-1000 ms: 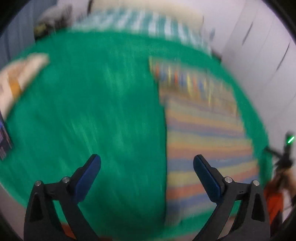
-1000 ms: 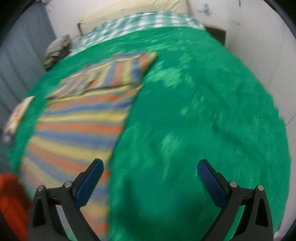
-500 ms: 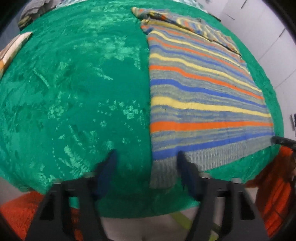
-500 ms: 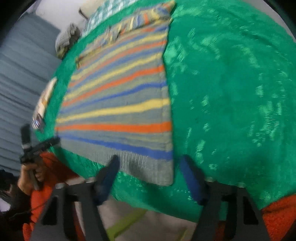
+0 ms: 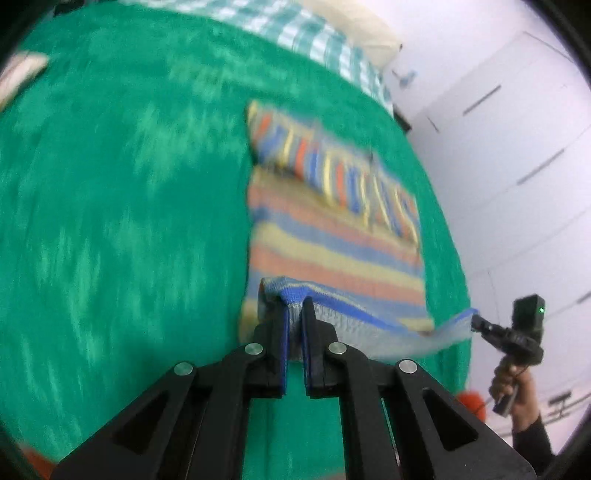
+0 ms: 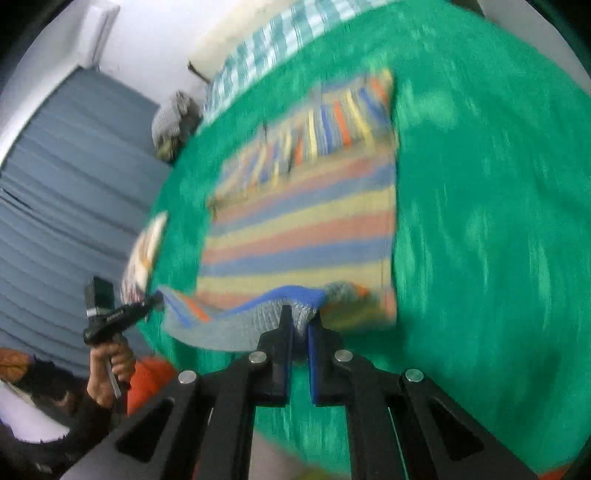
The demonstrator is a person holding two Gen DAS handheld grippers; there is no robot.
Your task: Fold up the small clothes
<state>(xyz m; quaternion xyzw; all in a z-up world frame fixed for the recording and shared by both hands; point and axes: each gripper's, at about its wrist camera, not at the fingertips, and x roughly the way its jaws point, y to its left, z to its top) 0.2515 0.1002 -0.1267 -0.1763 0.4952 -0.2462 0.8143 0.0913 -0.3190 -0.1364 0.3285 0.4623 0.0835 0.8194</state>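
A striped knit sweater in blue, yellow, orange and grey lies flat on a green bedspread, its sleeves folded across the far end. My left gripper is shut on the near left corner of the grey hem and holds it raised. My right gripper is shut on the near right corner of the hem. The sweater also shows in the right wrist view. The hem sags between the two grippers. Each gripper appears in the other's view: right, left.
A checked blanket and a pillow lie at the head of the bed. White wardrobe doors stand on the right. A grey blind is on the left. A small folded item lies near the bed's left edge.
Both grippers went from open, down to the hem corners, and shut on them. They now lift the hem off the bed. The views are motion blurred.
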